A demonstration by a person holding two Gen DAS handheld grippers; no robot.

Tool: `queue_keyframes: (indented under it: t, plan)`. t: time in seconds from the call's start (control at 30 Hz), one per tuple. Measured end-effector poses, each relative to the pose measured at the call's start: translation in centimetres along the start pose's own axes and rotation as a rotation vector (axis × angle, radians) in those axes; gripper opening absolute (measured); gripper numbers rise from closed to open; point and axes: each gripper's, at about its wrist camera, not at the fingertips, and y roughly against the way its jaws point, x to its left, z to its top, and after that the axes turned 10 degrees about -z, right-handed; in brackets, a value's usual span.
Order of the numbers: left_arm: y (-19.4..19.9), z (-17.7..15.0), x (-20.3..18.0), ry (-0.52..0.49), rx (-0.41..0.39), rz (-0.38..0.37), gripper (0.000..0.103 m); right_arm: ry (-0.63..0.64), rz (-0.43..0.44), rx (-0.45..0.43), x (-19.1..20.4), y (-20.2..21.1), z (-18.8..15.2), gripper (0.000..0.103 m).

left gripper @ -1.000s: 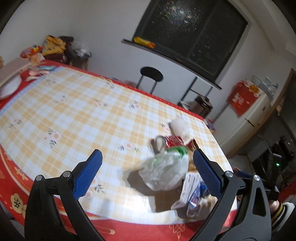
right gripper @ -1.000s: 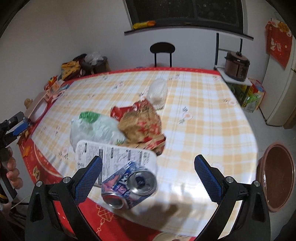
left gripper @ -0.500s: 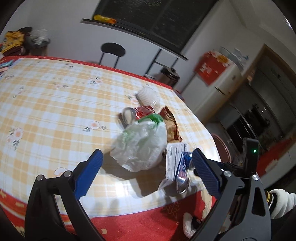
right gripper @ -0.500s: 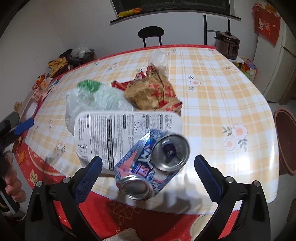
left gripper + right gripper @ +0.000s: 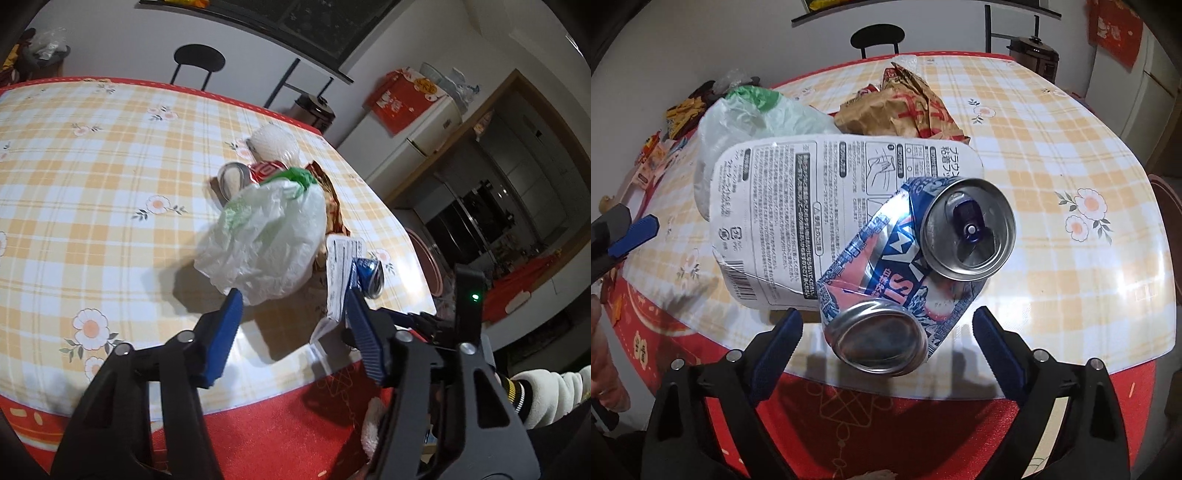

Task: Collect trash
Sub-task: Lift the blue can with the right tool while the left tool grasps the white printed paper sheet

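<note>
The left gripper point(image 5: 291, 310) is being held low over the near edge of the table point(image 5: 92, 177), and its jaws are being closed. The crumpled plastic bag point(image 5: 266, 236) is being framed between the blue pads point(image 5: 225, 336), but it is not yet being pressed; only the left pad's tip is being seen just at the bag's lower edge. The right gripper point(image 5: 886, 328) is being pointed steeply down at the table's near rim, and its jaws, set wide, are also being drawn in. The crushed blue can point(image 5: 908, 273) is being straddled by them, its base lying between the two pads point(image 5: 775, 354) without being touched by either.

The can is being propped on a white printed card point(image 5: 783, 206), which is lying flat near the table's edge. Just behind the card, the plastic bag with its green patch is being seen to the left, and a crumpled brown-and-red wrapper point(image 5: 905, 107) to the right. In the left wrist view a red can point(image 5: 251, 173) is being glimpsed on its side behind the bag, and a white round bundle point(image 5: 275, 146) beyond that.

The checked, flowered cloth is being bordered by a red skirt point(image 5: 886, 417). Farther off, a black stool point(image 5: 199, 61), a dark cooker point(image 5: 314, 110) and a white fridge point(image 5: 413, 140) are being shown against the wall. A sleeve point(image 5: 543, 387) is being seen at the lower right of the left wrist view.
</note>
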Motion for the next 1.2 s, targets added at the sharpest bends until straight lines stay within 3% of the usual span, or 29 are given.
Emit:
queue_keyframes:
  t: [0.23, 0.33, 0.57, 0.83, 1.2]
  plan:
    - [-1.0, -0.5, 0.2, 0.009, 0.04, -0.035, 0.056, 0.037, -0.081, 0.031, 0.6, -1.9, -0.1, 0.08]
    - [-1.4, -0.6, 0.0, 0.001, 0.057, -0.05, 0.056, 0.036, -0.069, 0.033, 0.4, -1.9, -0.2, 0.078]
    - [-3.1, -0.7, -0.4, 0.023, 0.094, -0.108, 0.056, 0.073, -0.014, -0.013, 0.0, 0.0, 0.2, 0.052]
    - [-6.3, 0.1, -2.3, -0.034, 0.15, -0.152, 0.052, 0.035, 0.052, -0.019, -1.3, 0.5, -0.3, 0.052]
    - [-8.7, 1.4, -1.7, -0.036, 0.151, -0.075, 0.052, 0.013, 0.082, -0.032, -2.9, 0.7, -0.6, 0.052]
